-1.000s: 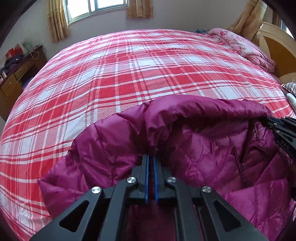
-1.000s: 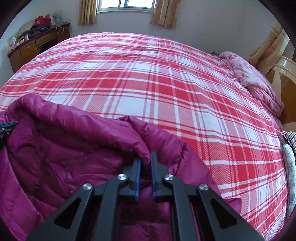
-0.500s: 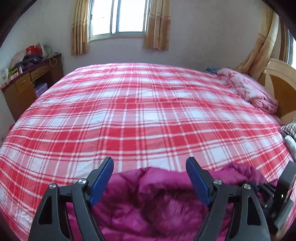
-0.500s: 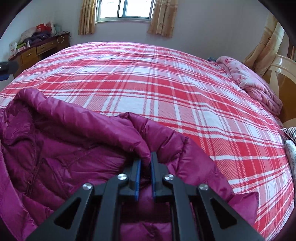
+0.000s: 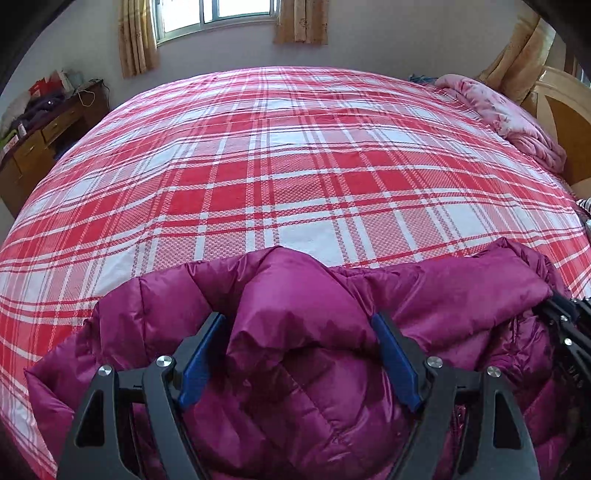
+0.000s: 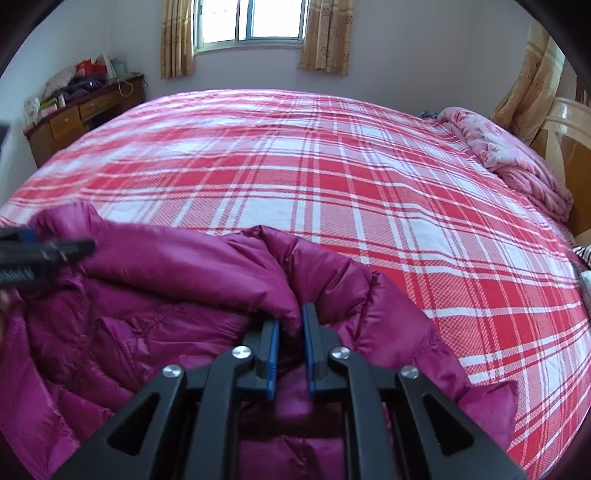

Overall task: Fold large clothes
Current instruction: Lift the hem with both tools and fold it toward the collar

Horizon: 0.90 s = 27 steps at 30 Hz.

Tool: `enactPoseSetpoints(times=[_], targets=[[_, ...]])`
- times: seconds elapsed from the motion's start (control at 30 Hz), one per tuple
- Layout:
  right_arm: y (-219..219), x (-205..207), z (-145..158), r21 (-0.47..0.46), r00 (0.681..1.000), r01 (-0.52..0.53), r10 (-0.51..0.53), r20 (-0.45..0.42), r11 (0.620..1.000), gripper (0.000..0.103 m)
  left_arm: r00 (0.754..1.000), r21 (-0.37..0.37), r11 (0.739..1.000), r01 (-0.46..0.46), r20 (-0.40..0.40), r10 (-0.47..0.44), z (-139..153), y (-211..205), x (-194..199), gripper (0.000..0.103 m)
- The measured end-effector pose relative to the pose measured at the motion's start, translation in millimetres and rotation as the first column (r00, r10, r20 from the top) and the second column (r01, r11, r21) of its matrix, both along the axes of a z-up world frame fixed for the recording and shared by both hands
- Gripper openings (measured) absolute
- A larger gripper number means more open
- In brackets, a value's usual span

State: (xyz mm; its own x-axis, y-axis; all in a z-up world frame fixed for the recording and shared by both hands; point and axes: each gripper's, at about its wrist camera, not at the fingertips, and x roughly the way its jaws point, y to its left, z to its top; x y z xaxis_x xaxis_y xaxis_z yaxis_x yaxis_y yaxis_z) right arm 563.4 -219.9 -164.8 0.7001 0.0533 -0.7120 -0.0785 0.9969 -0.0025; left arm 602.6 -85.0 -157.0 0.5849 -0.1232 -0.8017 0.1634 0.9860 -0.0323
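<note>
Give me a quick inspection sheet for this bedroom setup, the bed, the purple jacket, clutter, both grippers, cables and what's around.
Surface: bed with red plaid cover, mostly bare.
Job's things: purple puffer jacket lying at the near edge, folded over on itself.
Clutter: pink quilt bunched at the far right of the bed.
Grippers: left gripper open, a jacket fold bulging between its jaws; right gripper jaws opening, a jacket fold between them, narrow gap.
Cables: one cord hanging on the wooden desk.
Surroundings: window with curtains, desk piled with items, wooden headboard at right.
</note>
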Motion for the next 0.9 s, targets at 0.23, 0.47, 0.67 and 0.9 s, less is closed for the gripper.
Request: enactPoseSetpoints(times=[0.23,0.47,0.67,0.9], targets=[[-3,-15,56,0.135,0.989,0.077,-0.093,0.118,0.988,0.046,1.0,0.007,1.0,0.004,0.009,-0.004,0,-2,0,0.081],[30,24,21,0.094,1.0,0.022,-0.024,0.019,0.995,0.045,0.983,-0.072,0.997,-0.007,0.182,0.02,57,-3,-18,0.081],[18,15,-3,0.109,0.999,0.03,-0.028,-0.019,0.994,0.045,0.999,-0.038,0.999,0.036,0.039,-0.034,19,-26,3,0.081],[18,20,-13,0.113,0.999,0.033,-0.029,-0.037,0.993,0.046,0.999,-0.006,0.999,0.041,0.025,-0.041,-7,-29,4,0.082]])
